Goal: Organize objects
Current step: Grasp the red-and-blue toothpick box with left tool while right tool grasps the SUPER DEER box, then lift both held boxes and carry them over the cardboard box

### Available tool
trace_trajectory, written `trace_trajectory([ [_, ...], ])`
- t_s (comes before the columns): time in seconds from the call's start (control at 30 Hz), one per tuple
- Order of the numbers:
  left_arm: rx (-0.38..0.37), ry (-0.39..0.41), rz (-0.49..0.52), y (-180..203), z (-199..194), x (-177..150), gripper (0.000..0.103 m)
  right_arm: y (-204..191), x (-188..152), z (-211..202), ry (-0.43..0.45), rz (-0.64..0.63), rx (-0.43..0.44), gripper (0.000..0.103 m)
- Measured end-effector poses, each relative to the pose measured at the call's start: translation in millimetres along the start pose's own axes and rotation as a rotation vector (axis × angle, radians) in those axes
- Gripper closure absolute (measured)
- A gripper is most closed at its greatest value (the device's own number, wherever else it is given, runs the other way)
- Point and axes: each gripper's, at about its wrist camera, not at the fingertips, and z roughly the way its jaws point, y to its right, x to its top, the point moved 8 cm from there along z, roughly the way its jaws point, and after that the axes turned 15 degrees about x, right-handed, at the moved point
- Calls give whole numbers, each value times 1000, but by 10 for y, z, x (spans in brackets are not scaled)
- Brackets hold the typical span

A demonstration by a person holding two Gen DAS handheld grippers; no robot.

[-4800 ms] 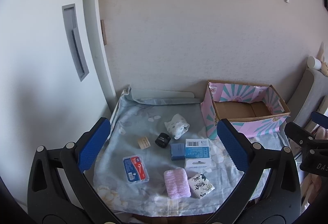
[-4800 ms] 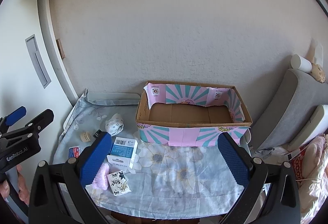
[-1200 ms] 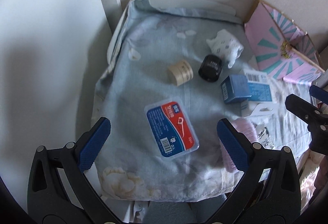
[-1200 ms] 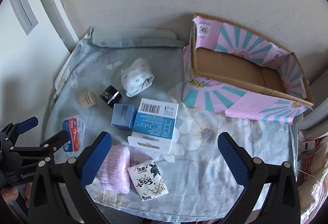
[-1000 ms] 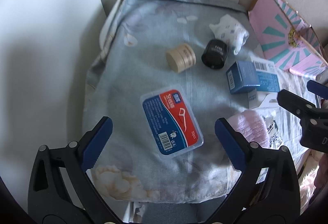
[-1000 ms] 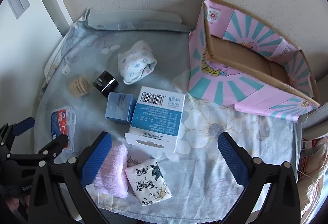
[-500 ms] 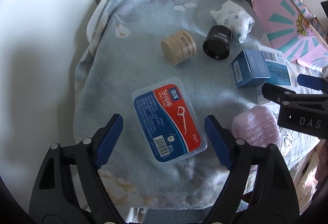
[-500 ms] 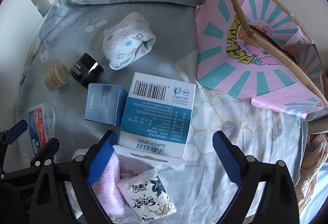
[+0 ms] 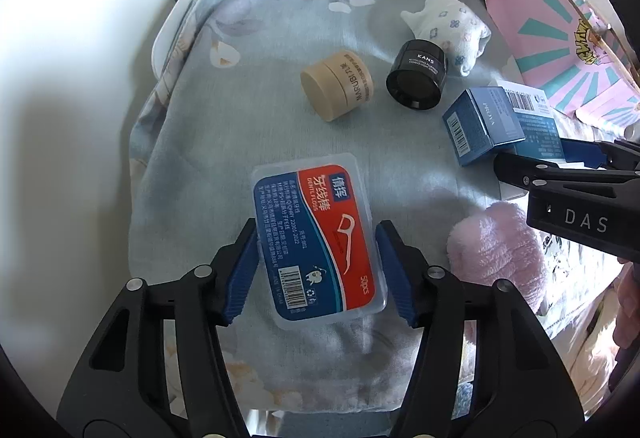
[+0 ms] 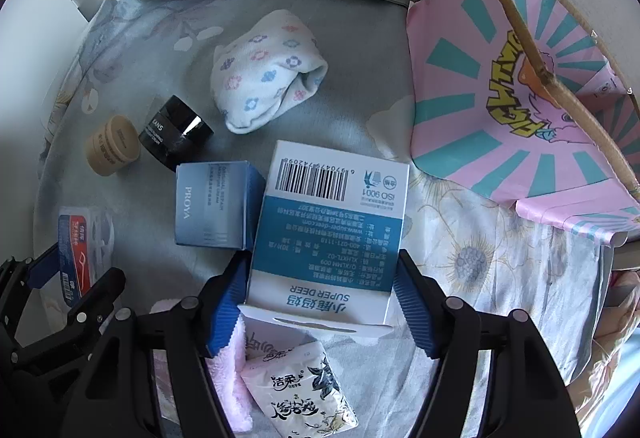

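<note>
On the tabletop (image 10: 360, 9), the floss case (image 9: 318, 238) lay near left, two jars (image 9: 338, 83) beyond it, the sock (image 10: 264, 69) farther, boxes (image 10: 332, 222) centre, and the carton (image 10: 500, 97) far right.

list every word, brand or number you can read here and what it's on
"DENTAL FLOSS", "50pcs": floss box
"MARUBI": tan jar
"KANS": black jar
"PROYA": small blue box
"SUPER DEER", "ISO 9001": large blue box
"DAS": right hand-held gripper
Fine print, Chinese text, barcode digits: too small to read reliably.
</note>
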Motion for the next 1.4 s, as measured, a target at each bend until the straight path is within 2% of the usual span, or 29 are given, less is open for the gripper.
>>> trace_trajectory([
  [0.47,-39,62,-1,16,-234,53,51,-74,-54,-325,61,16,20,38],
  [0.73,-57,141,-11,3,-534,185,51,-249,-70,-698,133,1,35,38],
  [0.83,-64,170,-13,-56,-659,234,51,-197,-217,-761,158,-4,42,38],
  [0.9,-70,191,-11,-97,-772,256,51,-12,-110,-742,177,-10,45,38],
  [1.2,-98,293,22,-142,-1227,460,51,-106,35,-1203,282,-24,39,38],
  [1.4,-96,318,3,-71,-1378,535,51,-50,91,-1458,327,-56,42,38],
])
